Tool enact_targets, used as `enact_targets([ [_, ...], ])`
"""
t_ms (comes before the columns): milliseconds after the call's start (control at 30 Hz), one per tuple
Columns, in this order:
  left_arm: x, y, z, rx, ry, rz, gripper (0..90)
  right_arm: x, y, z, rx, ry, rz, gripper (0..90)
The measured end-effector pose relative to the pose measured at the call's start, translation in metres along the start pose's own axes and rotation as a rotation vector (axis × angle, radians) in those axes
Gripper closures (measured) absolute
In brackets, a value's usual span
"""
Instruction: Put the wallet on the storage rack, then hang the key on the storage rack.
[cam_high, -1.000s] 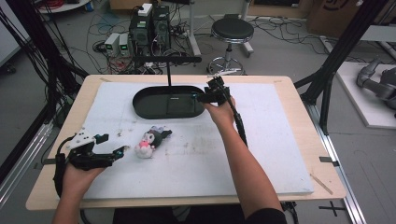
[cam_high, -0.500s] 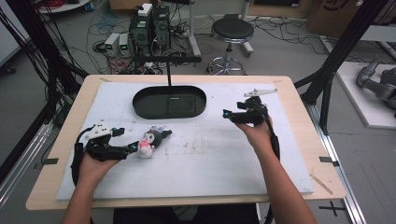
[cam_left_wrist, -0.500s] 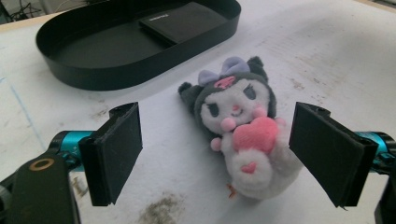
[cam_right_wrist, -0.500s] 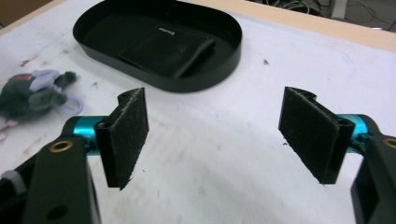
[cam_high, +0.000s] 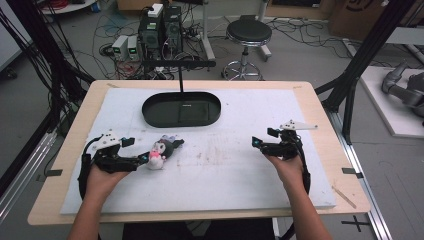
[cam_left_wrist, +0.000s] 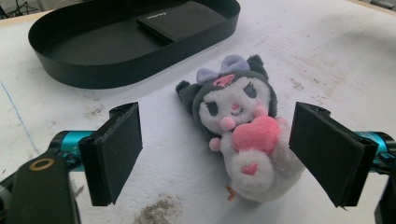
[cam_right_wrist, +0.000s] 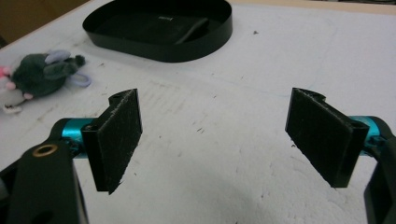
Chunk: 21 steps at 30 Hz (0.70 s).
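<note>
A small plush toy (cam_high: 161, 151) with a dark hood, white face and pink heart lies on the white mat, left of centre. In the left gripper view the plush toy (cam_left_wrist: 240, 130) sits between the wide-apart pads, nearer the right one and touching neither. My left gripper (cam_high: 142, 159) is open, its tips right beside the toy. At the right of the mat my right gripper (cam_high: 256, 144) points left; its jaws have just been opening and stand open with nothing between them (cam_right_wrist: 215, 140). The plush toy (cam_right_wrist: 39, 74) shows far off at that view's left.
A black oval tray (cam_high: 150, 117) sits at the back centre of the mat, holding a flat black case (cam_high: 192, 111). A thin post rises behind it. The wooden table edge (cam_high: 345, 180) frames the mat. Cables, computers and a stool are on the floor beyond.
My right gripper has moved from over the tray out to the right side of the mat and lower. My left gripper has edged a little toward the plush toy.
</note>
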<state>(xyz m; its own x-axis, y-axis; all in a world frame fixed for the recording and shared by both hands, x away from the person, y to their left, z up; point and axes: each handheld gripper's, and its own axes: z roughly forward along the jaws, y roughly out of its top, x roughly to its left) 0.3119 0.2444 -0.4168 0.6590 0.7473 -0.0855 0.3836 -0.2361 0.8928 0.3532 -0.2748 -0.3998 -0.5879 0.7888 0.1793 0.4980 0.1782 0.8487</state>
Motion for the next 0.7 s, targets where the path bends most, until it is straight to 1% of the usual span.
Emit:
enact_targets([
  [100, 0.000, 0.001, -0.001, -0.004, 0.002, 0.002, 17.1, 0.002, -0.002, -0.001, -0.011, -0.006, -0.003, 18.2],
  [233, -0.001, 0.003, -0.003, -0.014, 0.001, 0.001, 17.1, 0.002, -0.007, 0.005, 0.020, -0.006, -0.001, 17.9],
  [267, -0.001, 0.004, -0.004, -0.011, 0.000, 0.005, 17.1, 0.002, -0.007, 0.005, 0.018, -0.008, -0.005, 17.9],
  [367, -0.004, 0.005, -0.003, -0.015, -0.003, 0.004, 17.1, 0.001, -0.007, 0.002, 0.006, -0.010, 0.002, 17.9],
  [433, -0.005, 0.005, -0.001, -0.012, -0.014, 0.003, 17.1, 0.000, -0.007, -0.001, -0.004, -0.017, 0.011, 17.9],
  [533, -0.005, 0.004, 0.003, -0.017, -0.030, -0.014, 17.1, -0.003, -0.008, -0.005, -0.010, -0.028, 0.023, 17.9],
  [633, -0.003, 0.004, 0.007, -0.012, -0.032, -0.028, 17.1, -0.005, -0.011, -0.008, -0.016, -0.036, 0.027, 17.9],
  [700, -0.004, 0.006, 0.007, -0.012, -0.030, -0.020, 17.1, -0.007, -0.013, -0.009, -0.009, -0.040, 0.027, 17.9],
])
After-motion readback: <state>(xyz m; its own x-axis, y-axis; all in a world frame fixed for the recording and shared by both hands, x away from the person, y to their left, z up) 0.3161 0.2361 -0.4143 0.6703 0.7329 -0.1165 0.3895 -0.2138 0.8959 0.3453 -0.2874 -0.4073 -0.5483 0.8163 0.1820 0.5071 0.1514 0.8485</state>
